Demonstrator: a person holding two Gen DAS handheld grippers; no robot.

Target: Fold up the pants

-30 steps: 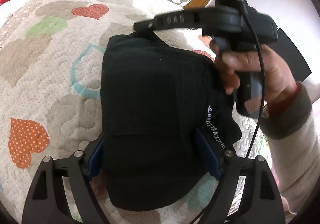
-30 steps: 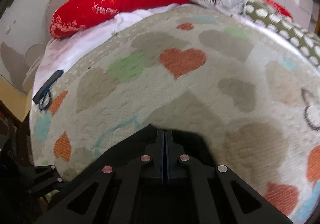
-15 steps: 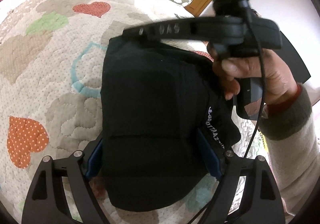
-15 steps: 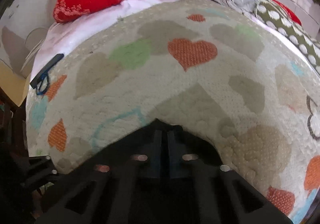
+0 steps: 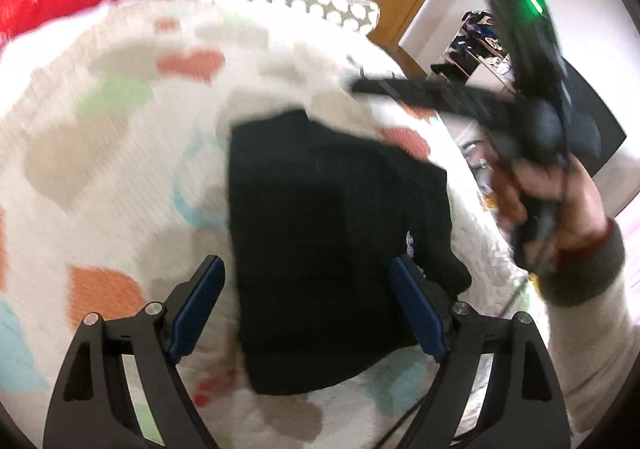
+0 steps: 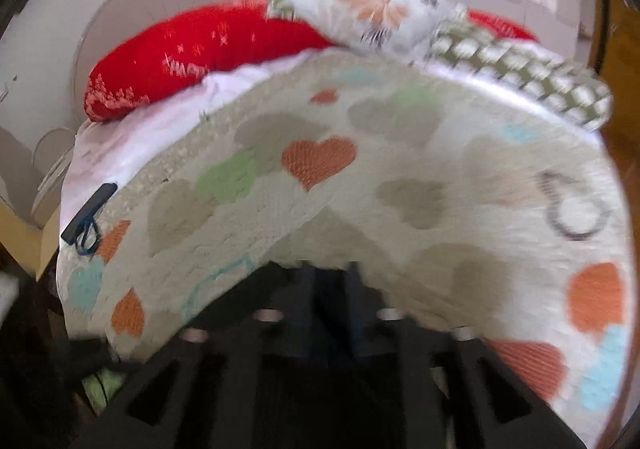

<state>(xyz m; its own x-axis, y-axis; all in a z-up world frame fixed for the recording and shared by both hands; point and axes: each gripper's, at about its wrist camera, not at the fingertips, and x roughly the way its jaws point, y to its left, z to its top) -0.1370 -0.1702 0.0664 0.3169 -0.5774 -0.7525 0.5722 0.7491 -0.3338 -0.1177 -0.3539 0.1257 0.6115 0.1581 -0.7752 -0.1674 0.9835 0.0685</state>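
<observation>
Below, left wrist view: left gripper (image 5: 308, 303) with fingers (image 5: 198, 307) spread wide, folded black pants (image 5: 332, 249) lying between them on the heart-print quilt (image 5: 112, 177). Right wrist view: right gripper (image 6: 332, 281) jaws opening, nothing between them, quilt beyond.

The folded pants (image 5: 332, 241) lie on the quilt (image 5: 120, 177), with pillows (image 6: 224, 45) behind at its far edge.

one folded pants (image 5: 336, 241), one quilt (image 5: 120, 177), two claws (image 5: 308, 301) (image 6: 329, 281), three pillows (image 6: 192, 49).

Print on pants (image 5: 340, 233) and red pillow (image 6: 192, 57) unreadable.
</observation>
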